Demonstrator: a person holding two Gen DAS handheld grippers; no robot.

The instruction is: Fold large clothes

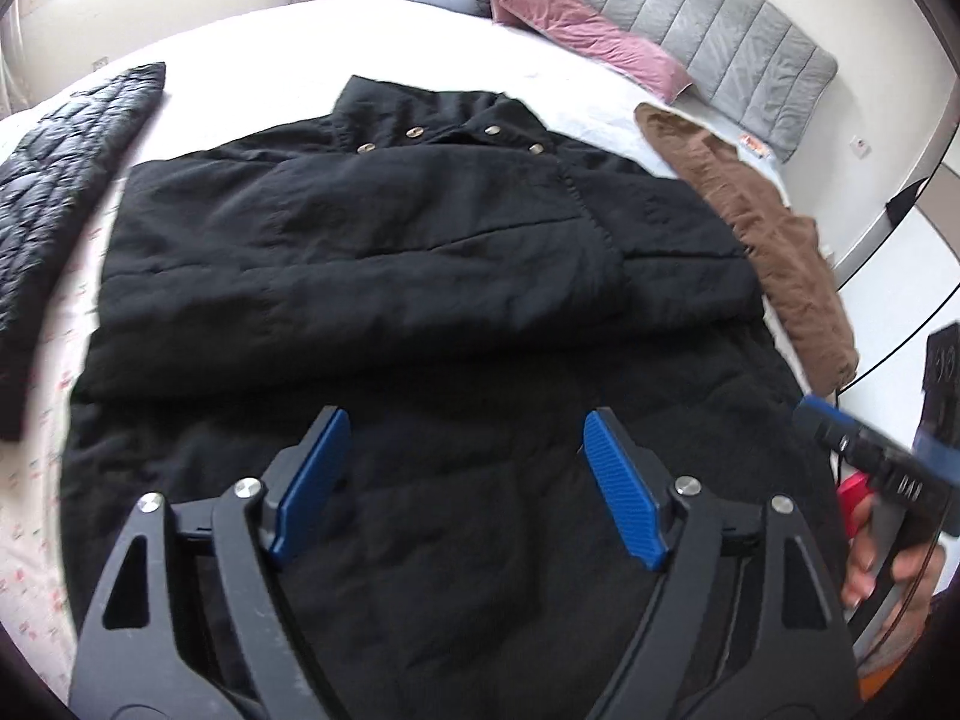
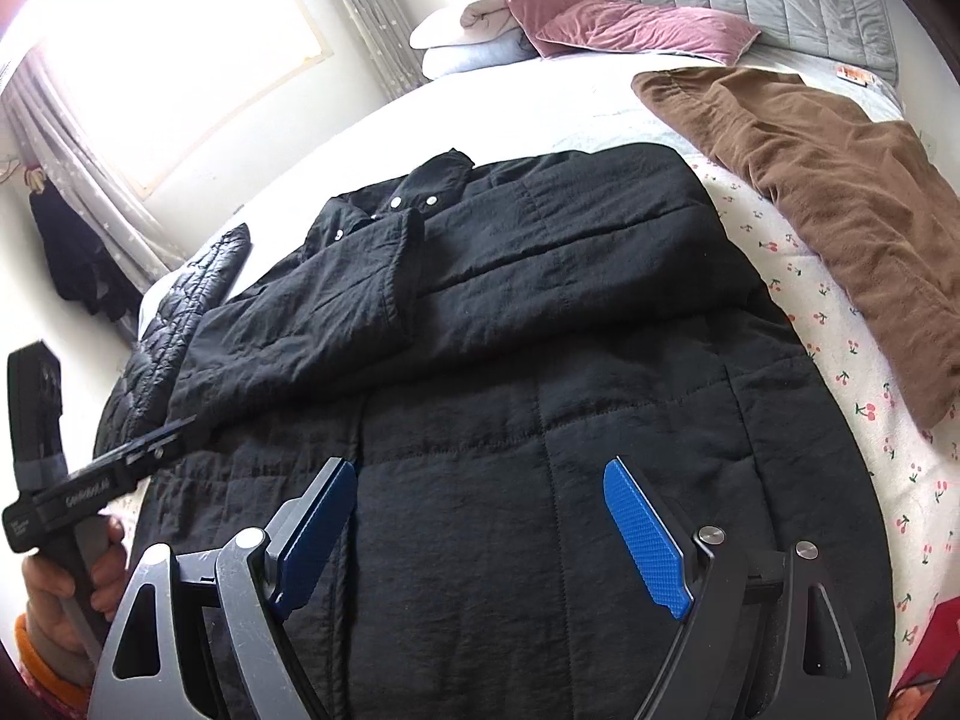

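A large black padded coat (image 1: 420,276) lies flat on the bed, collar with metal snaps at the far end, both sleeves folded across the chest. It also fills the right wrist view (image 2: 540,360). My left gripper (image 1: 465,426) hovers over the coat's lower half, jaws wide open and empty. My right gripper (image 2: 477,474) hovers over the coat's lower half too, open and empty. The right gripper shows at the right edge of the left wrist view (image 1: 816,414); the left one shows at the left edge of the right wrist view (image 2: 174,426).
A brown garment (image 2: 840,204) lies right of the coat. A black quilted garment (image 1: 54,198) lies to its left. Pink pillows (image 2: 636,21) and folded bedding rest by the grey headboard (image 1: 720,30). The bed sheet (image 2: 852,414) has a cherry print.
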